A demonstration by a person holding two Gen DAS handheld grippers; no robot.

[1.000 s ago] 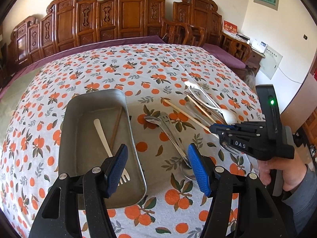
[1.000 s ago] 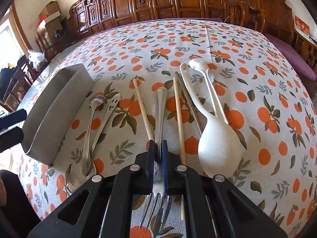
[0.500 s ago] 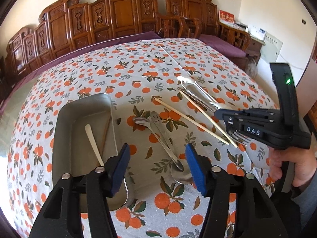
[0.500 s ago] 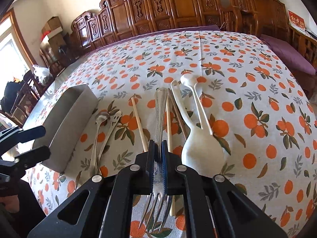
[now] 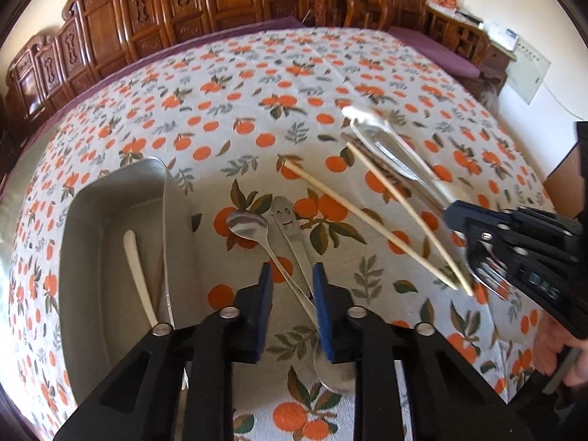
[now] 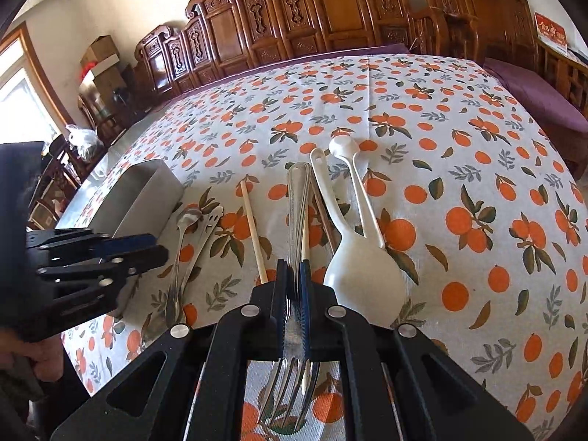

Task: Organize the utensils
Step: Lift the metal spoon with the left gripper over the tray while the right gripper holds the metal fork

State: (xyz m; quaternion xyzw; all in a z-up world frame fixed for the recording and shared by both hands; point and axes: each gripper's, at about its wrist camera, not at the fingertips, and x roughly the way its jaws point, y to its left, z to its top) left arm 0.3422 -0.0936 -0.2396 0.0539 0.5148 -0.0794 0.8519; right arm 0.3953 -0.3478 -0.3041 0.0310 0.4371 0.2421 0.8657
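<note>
Left gripper [image 5: 292,303] now down over two metal spoons [image 5: 283,253] beside tray [image 5: 110,198], jaws closing, not yet pinching. Right gripper [image 6: 294,294] clenched on fork [image 6: 296,220], lifted. Tray drop pending.

Bright daylight from a window [image 6: 16,106] at left, washing that corner out. Soft shadows across the tablecloth [image 5: 257,84]. Heavy fisheye bending, dark vignette at the corners. Slight motion blur in left wrist view.
</note>
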